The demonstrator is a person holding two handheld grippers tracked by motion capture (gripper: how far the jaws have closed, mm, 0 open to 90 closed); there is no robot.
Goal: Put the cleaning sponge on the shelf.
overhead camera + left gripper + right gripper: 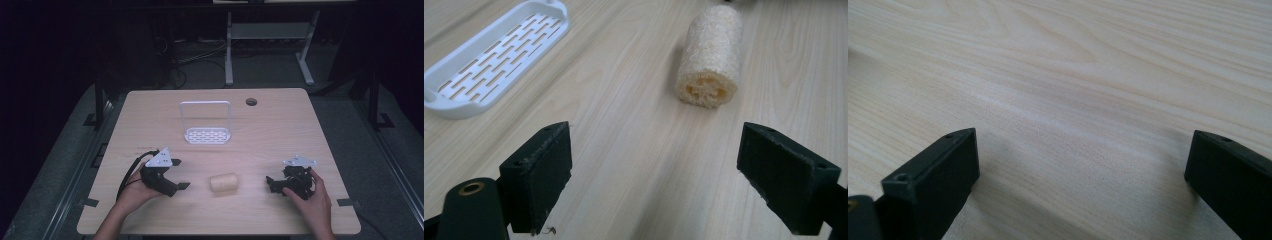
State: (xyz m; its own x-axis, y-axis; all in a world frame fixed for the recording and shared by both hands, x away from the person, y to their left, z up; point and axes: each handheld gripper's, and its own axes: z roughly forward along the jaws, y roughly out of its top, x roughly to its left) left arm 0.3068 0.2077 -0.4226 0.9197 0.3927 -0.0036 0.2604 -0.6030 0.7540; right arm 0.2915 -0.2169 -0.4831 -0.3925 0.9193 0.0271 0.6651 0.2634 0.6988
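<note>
Loofah [223, 182] lay on the table [280, 130] between both gaping grippers, left [176, 185] and right [271, 184]; the left gripper view added its porous end and the slotted white tray [454, 102].

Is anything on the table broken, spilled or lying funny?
Nothing stands out. The loofah roll lies on its side, whole, between the open left gripper and open right gripper. The white slotted rack sits flat farther back. The table looks dry and unmarked.
</note>
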